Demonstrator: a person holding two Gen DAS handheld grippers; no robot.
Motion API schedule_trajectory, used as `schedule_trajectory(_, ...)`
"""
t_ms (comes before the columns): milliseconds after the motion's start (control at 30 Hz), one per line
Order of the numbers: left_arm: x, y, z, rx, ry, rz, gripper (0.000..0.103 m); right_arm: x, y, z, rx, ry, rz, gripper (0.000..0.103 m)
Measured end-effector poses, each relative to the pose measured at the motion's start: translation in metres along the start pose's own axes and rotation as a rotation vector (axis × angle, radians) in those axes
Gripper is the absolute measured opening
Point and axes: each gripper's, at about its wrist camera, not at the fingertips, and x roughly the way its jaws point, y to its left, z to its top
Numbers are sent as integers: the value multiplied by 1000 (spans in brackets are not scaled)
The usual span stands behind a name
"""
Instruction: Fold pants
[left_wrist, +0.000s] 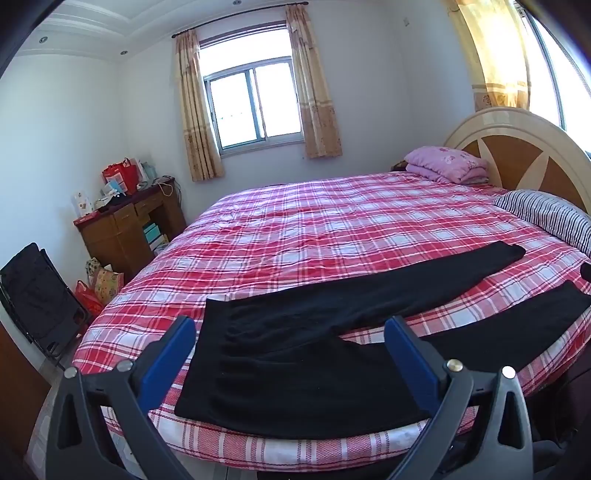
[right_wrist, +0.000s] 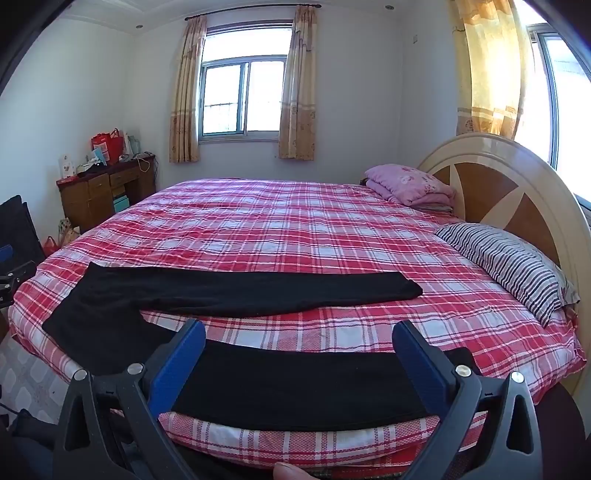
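At the bottom of the left wrist view the left gripper (left_wrist: 290, 332) stands with its blue jaws spread wide and nothing between them, poised above the waist end of the black pants (left_wrist: 295, 369); at the bottom of the right wrist view the right gripper (right_wrist: 299, 338) is just as wide and just as empty, over the nearer leg of the pants (right_wrist: 295, 387). The pants lie flat and unfolded along the near edge of the bed (right_wrist: 295, 229), across the lower half of both frames, waist toward the left and the two legs splayed apart toward the right, so the folding looks not yet begun. The nearest risk, as I judge it, is that edge: the near leg runs right along the mattress lip, and a careless tug could drag it off the side. The cloth is thin, dark and limp, so a jaw that closes too shallow may pinch one layer only, or catch the plaid sheet (left_wrist: 295, 229) beneath and lift it too. With the legs apart, bringing one onto the other from uneven grips would likely leave a skewed fold or a wrinkled crotch. Further off, the far leg reaches toward the striped pillow (right_wrist: 509, 266) at mid right; it lies well apart and seems unlikely to interfere. The pink folded quilt (right_wrist: 410, 184) by the headboard (right_wrist: 498, 177) is well clear.
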Motion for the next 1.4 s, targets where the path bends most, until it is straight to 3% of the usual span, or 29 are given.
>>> schedule_trajectory(1400, -1, -3, -1, 10, 5, 4, 103, 3, 4, -4, -11, 11, 4, 102)
